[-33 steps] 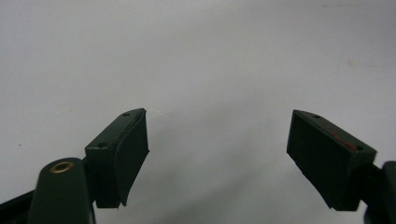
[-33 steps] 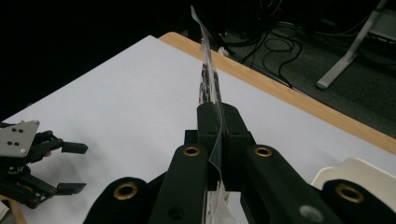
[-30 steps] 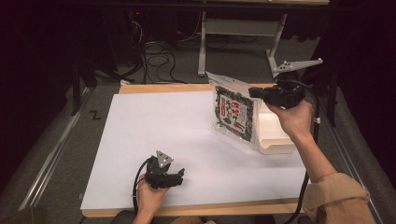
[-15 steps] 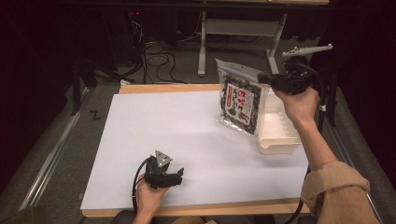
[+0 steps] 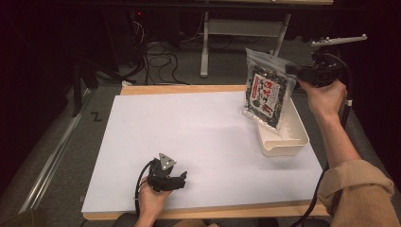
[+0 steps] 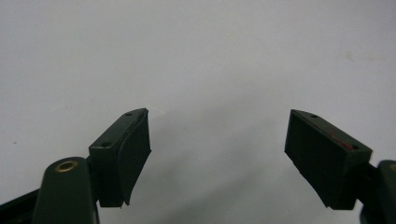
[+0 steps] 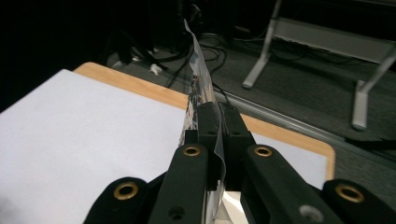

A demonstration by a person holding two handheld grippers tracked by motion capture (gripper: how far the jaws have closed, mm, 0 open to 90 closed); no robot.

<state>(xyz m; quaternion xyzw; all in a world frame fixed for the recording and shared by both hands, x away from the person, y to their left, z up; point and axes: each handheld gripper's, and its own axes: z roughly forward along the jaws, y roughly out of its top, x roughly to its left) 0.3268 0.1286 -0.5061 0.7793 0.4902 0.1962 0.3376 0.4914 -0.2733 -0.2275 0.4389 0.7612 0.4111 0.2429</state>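
Observation:
A clear plastic bag (image 5: 266, 92) with a red, white and green label and dark contents hangs in the air at the table's far right. My right gripper (image 5: 289, 71) is shut on its top right edge; in the right gripper view the thin film (image 7: 200, 93) stands edge-on, pinched between the two jaws of the right gripper (image 7: 218, 120). The bag's lower end hangs over a cream plastic tub (image 5: 285, 140). My left gripper (image 5: 182, 179) rests low at the near edge of the white table (image 5: 189, 132), and the left gripper (image 6: 217, 140) stands open over bare white surface with nothing between its jaws.
The wooden rim (image 5: 189, 89) of the table runs along the far side. Cables (image 5: 161, 54) and a metal stand (image 5: 236, 28) lie on the dark floor behind. A person's sleeve (image 5: 364, 194) comes in at the bottom right.
My right gripper has lifted the bag up and to the right, off the tub, so it now hangs free. The left gripper has stayed put.

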